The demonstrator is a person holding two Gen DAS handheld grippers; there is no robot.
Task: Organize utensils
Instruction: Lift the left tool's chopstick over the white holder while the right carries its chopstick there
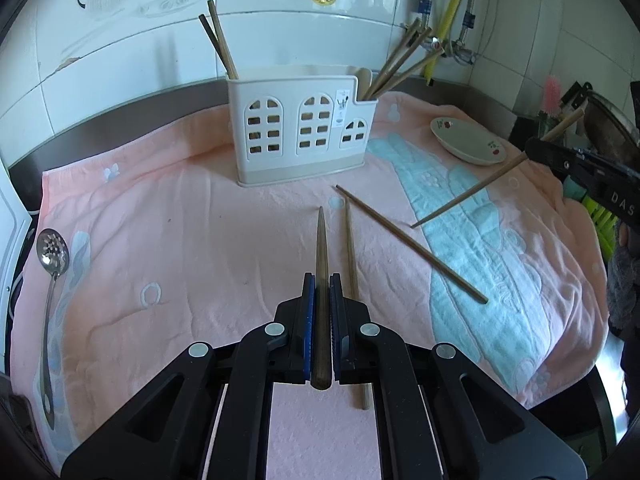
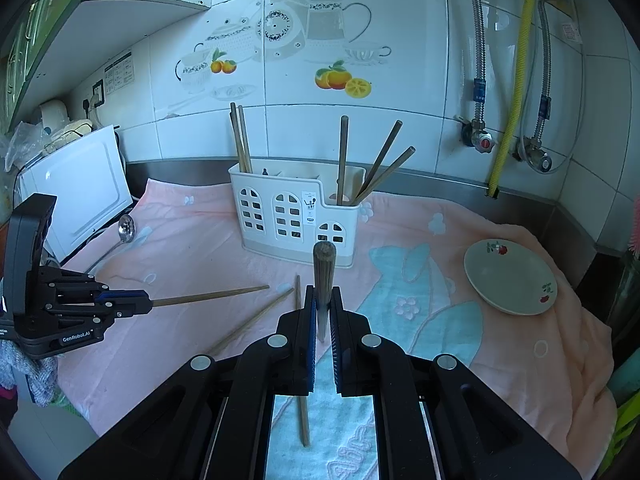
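A white utensil holder [image 1: 300, 128] with arched cut-outs stands on a pink towel [image 1: 180, 220] and holds several wooden chopsticks; it also shows in the right wrist view [image 2: 296, 216]. My left gripper [image 1: 322, 280] is shut on a wooden chopstick [image 1: 321, 248] that points toward the holder. My right gripper [image 2: 323, 292] is shut on another chopstick [image 2: 323, 268], seen end-on; in the left wrist view this chopstick [image 1: 472, 194] slants down from the right gripper [image 1: 532, 152]. Two loose chopsticks [image 1: 408, 242] [image 1: 352, 264] lie on the towel.
A slotted metal spoon [image 1: 52, 258] lies at the towel's left edge. A white dish with red flowers [image 2: 510, 278] sits on the right. A white appliance [image 2: 80, 188] stands at the far left. Pipes and a yellow hose [image 2: 516, 80] run down the tiled wall.
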